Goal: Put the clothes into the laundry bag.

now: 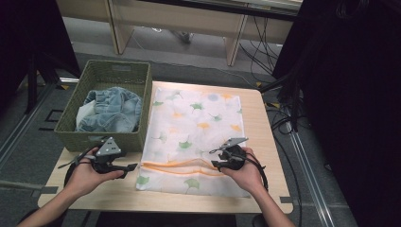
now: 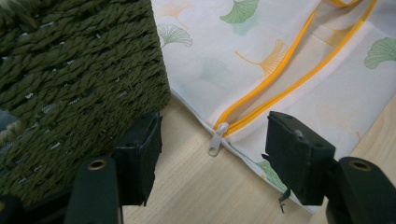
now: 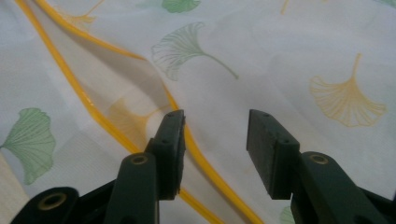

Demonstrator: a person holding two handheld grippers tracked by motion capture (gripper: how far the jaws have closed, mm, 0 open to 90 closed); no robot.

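Item: laundry bag (image 1: 196,137), white mesh with ginkgo-leaf print, lying flat at table centre. Its orange zipper (image 1: 182,166) is running across the end nearest you, from about 8 o'clock to 4 o'clock of the bag, and it is gaping open along its length.

Item: zipper pull (image 2: 216,142), sitting at the bag's corner nearest the basket, resting on the bare table (image 1: 265,142).

Item: left gripper (image 1: 124,169). You are holding it at the bag's 8 o'clock corner, jaws apart and gripping nothing, with the pull lying between them but untouched.

Item: right gripper (image 1: 218,158). You are holding it at the bag's 4 o'clock, jaws spread wide over the upper zipper edge, one pad (image 3: 170,140) hovering by the orange tape, nothing pinched.

Item: woven basket (image 1: 118,71), olive green, standing at 10 o'clock, just beside the bag, holding a blue denim garment (image 1: 113,111).

Progress, as judged: the bag is already unzipped and laid out; the opening is not yet being held wide, and the garment is still waiting in the basket, so most of the loading is remaining.
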